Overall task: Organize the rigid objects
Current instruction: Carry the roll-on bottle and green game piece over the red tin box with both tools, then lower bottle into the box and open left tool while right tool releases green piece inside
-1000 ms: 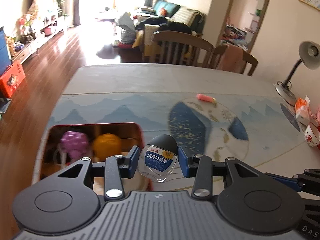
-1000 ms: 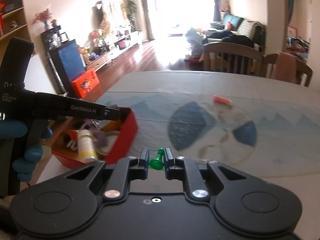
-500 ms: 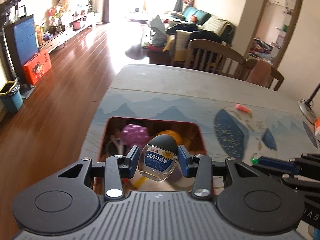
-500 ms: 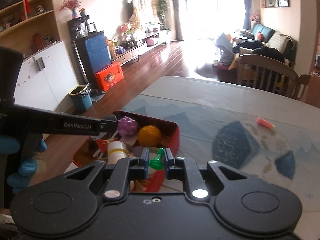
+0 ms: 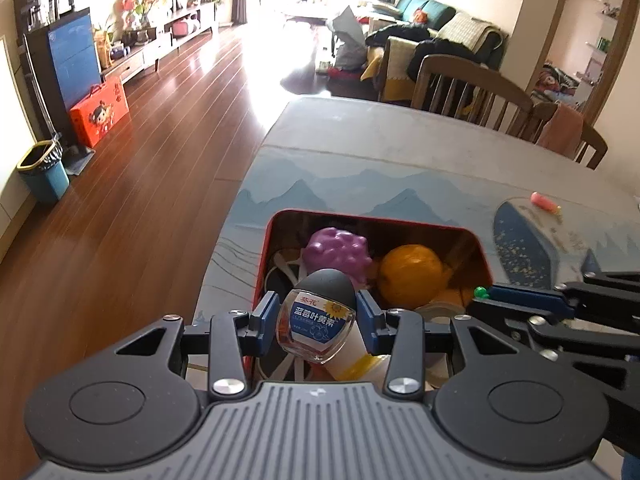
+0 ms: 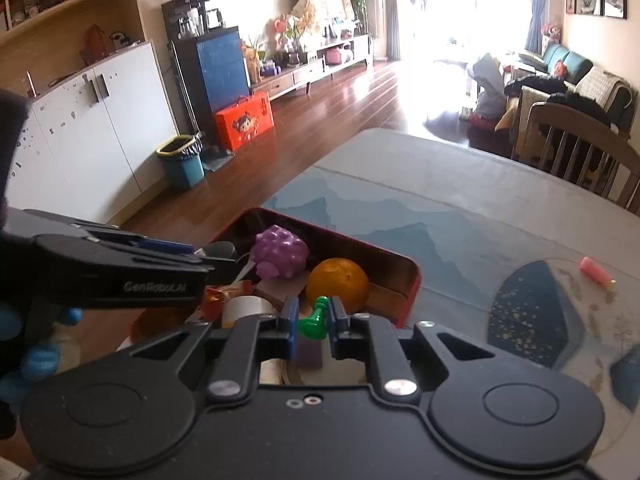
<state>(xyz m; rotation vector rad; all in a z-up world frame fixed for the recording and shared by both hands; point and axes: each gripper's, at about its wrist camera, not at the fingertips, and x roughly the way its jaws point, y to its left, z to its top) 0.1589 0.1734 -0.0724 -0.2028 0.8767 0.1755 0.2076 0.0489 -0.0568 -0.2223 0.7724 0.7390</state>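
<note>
My left gripper (image 5: pixel 317 319) is shut on a small clear bottle (image 5: pixel 318 324) with a blue label and a dark grey cap, held above the near part of the red box (image 5: pixel 360 216). My right gripper (image 6: pixel 313 322) is shut on a green game pawn (image 6: pixel 314 322), also above the red box (image 6: pixel 412 280). The box holds a purple grape toy (image 5: pixel 338 250), an orange (image 5: pixel 410 274), a white roll (image 6: pixel 246 308) and other items. The right gripper also shows at the right of the left wrist view (image 5: pixel 482 293).
A small pink object (image 5: pixel 543 202) lies on the table farther right, also seen in the right wrist view (image 6: pixel 596 273). Wooden chairs (image 5: pixel 468 88) stand at the far side. The table's left edge (image 5: pixel 224 232) drops to the wooden floor.
Both grippers have swung left with their loads, from over the open table to above the red box. The box contents have come into full view.
</note>
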